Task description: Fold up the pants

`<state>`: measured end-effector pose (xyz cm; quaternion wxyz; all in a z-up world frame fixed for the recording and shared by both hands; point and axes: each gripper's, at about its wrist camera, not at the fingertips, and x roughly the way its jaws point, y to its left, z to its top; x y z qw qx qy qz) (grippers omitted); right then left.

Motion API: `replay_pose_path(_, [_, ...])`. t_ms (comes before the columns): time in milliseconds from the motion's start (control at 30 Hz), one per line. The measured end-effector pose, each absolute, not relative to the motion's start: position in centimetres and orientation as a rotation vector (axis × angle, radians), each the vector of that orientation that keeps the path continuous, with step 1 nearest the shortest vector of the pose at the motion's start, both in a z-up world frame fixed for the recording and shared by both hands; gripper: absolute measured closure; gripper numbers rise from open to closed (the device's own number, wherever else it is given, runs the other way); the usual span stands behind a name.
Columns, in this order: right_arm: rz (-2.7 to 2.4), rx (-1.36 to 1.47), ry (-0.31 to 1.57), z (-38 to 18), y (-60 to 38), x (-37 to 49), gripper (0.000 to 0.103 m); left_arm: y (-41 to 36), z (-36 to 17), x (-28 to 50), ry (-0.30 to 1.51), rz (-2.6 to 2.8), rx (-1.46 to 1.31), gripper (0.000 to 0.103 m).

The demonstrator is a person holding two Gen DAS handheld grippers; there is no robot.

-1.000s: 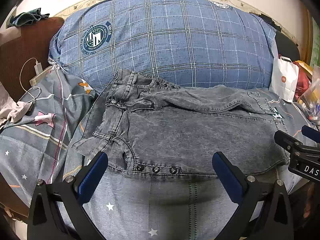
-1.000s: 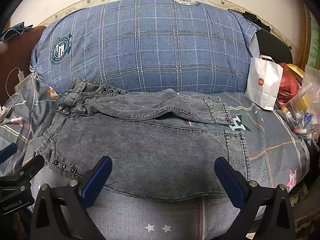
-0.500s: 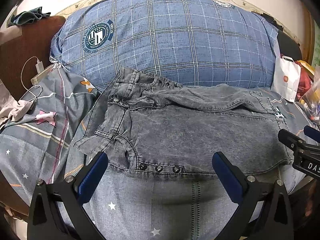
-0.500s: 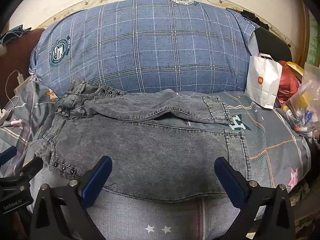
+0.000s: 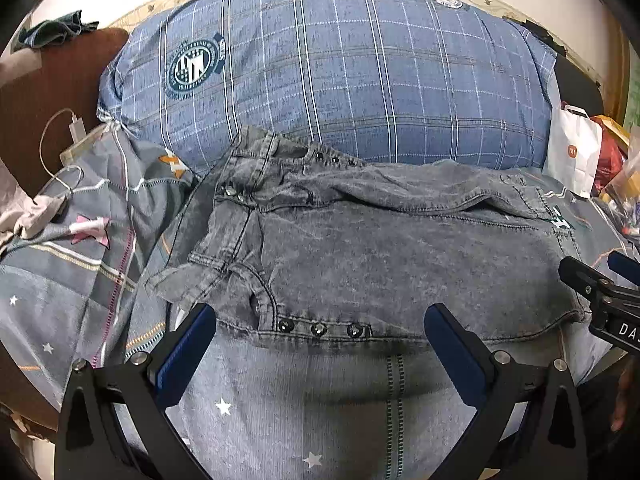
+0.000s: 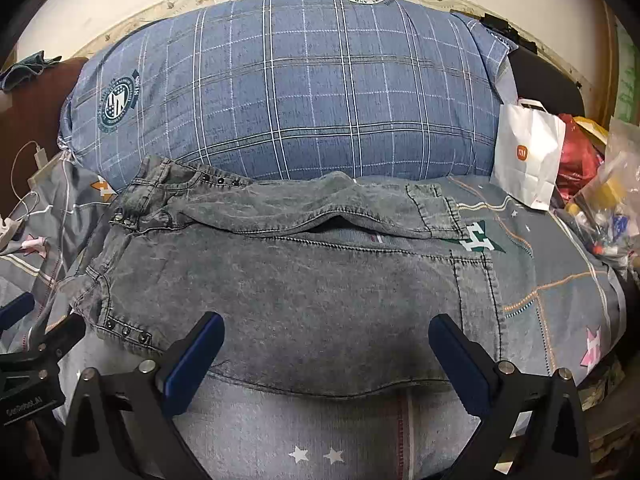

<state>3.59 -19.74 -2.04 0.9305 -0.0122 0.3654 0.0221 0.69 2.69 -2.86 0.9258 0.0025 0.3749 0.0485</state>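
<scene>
Pants: our grey washed-denim pants lie flat on the bed, unchanged.
Left gripper: spread, now nearer the studded edge.
Right gripper: spread, empty.

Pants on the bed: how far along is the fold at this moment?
Done: the grey pants lie spread flat on the bedsheet, legs side by side, unfolded. In hand: nothing; the left gripper and right gripper are open at the near edge. Left: every fold.
</scene>
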Motion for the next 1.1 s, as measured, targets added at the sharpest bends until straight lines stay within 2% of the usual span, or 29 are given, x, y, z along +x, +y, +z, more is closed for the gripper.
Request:
replay_pose_path(367, [0.044,0.062,0.812,-6.0,-22.6,3.8,0.000,11.3,-7.6,2.1,0.948,0.166,-0.200,0.000])
replay_pose_path(600, [0.082,0.105,0.811,-8.5,-22.8,4.3,0.000,17.2,-6.4,4.7,0.898,0.200,-0.371,0.000])
replay_pose_path(1000, [0.139,0.240,0.783,-9.5,-24.8,4.7,0.000,20.4,-8.4,7.8,0.911,0.154,-0.642,0.000])
replay_pose_path(1100, [0.157,0.247,0.775,-9.3,-24.9,4.6,0.000,20.4,-9.0,8.4,0.937,0.177,-0.619,0.010])
